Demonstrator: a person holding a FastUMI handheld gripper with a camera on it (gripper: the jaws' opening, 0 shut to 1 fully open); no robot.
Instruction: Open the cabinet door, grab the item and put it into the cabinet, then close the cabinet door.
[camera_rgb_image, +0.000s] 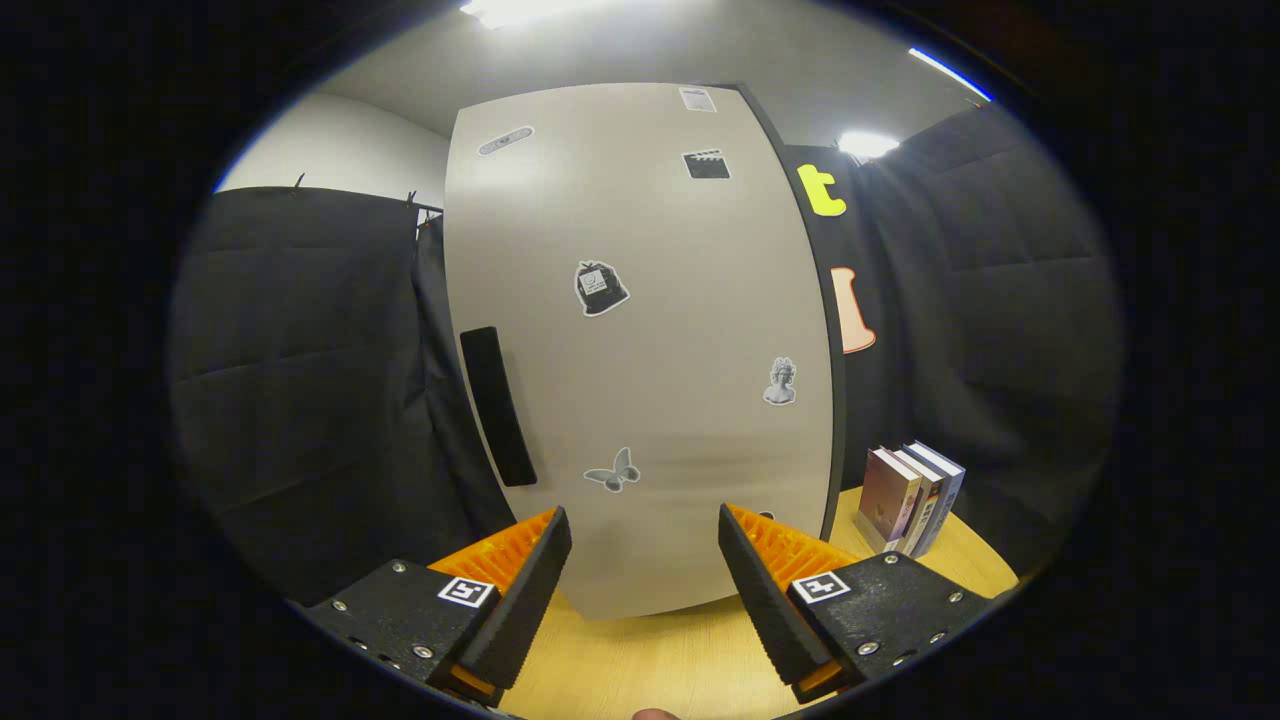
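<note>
**Door shut, gripper empty in front of it**

The gripper (645, 560) hangs with fingers spread, gripping nothing, just short of the closed cabinet door (640, 350) standing on the wooden table (660, 660). The door looks stiff and light; its dark vertical handle (497, 405), near the left edge, is the place to grip. The books (915, 497) stand upright at the cabinet's right.

ahead of my gripper (645, 560), fingers spread with nothing between: shut cabinet door (640, 340) blocks the way, its handle (497, 405) open to reach. books (915, 497) stand right of the cabinet. bare table (660, 655) below gives passing room.
</note>
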